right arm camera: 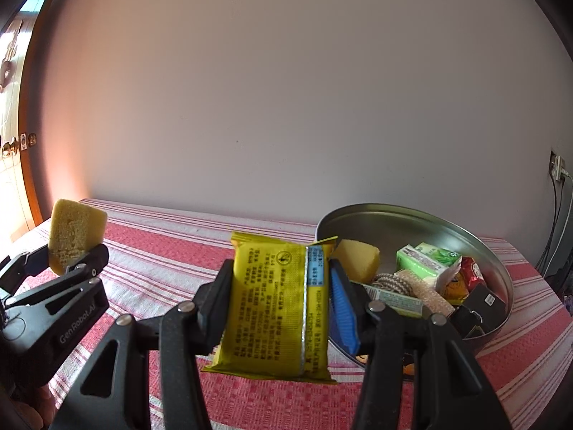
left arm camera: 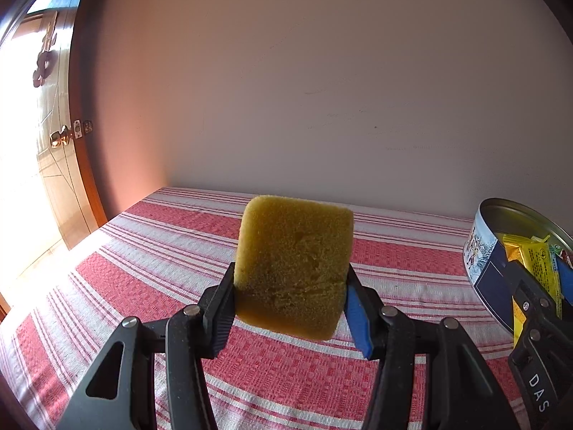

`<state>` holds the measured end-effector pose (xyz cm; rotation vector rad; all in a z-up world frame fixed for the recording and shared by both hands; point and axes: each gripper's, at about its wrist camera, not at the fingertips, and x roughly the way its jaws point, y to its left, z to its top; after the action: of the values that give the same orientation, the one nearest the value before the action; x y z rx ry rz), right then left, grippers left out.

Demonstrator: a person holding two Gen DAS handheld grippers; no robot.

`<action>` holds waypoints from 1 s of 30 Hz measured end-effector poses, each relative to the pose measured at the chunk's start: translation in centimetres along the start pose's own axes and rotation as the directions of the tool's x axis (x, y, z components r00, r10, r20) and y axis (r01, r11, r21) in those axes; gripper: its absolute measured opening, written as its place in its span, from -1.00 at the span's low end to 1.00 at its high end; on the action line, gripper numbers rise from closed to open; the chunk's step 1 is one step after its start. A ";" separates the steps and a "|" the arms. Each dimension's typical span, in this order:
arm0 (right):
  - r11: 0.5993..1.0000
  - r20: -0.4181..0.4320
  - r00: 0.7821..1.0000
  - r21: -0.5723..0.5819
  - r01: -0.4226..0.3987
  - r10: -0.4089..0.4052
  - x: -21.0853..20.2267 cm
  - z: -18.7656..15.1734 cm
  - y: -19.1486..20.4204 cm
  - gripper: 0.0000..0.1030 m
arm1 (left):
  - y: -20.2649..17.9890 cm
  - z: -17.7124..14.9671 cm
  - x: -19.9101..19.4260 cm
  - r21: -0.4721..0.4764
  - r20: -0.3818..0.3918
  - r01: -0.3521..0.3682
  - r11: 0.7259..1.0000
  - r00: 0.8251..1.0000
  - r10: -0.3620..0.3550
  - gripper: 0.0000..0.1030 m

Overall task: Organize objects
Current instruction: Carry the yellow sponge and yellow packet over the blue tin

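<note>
My left gripper (left arm camera: 288, 304) is shut on a yellow sponge (left arm camera: 293, 265) and holds it above the red-striped tablecloth (left arm camera: 143, 268). It also shows at the left of the right wrist view (right arm camera: 68, 258), sponge (right arm camera: 73, 233) upright in it. My right gripper (right arm camera: 279, 297) is shut on a yellow snack packet (right arm camera: 275, 308), held above the cloth just left of a round metal tin (right arm camera: 412, 215). The tin (left arm camera: 480, 251) holds a second sponge piece (right arm camera: 358, 258), a green carton (right arm camera: 426, 261) and several small packets.
A plain wall (right arm camera: 286, 107) backs the table. A wooden door (left arm camera: 61, 143) with a brass knob stands at the left. Cables and a wall socket (right arm camera: 557, 168) are at the far right. Bare striped cloth (right arm camera: 161, 251) lies between the grippers.
</note>
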<state>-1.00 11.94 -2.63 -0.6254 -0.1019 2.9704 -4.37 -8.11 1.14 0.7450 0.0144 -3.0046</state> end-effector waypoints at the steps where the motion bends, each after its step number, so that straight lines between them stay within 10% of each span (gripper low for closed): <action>1: 1.000 -0.004 1.000 -0.001 -0.002 0.002 0.2 -0.1 -0.4 0.00 | -0.1 -0.1 0.0 -0.004 -0.008 0.006 1.000 1.000 -0.006 0.09; 30: 1.000 0.000 1.000 -0.012 -0.023 0.023 -0.9 0.1 -1.6 0.00 | -2.4 -1.3 -1.7 0.016 0.010 0.016 1.000 1.000 -0.016 0.09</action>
<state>-0.11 13.39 -2.01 -0.6328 -0.1136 2.9940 -2.40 -5.63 0.81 0.7344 -0.0039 -3.0269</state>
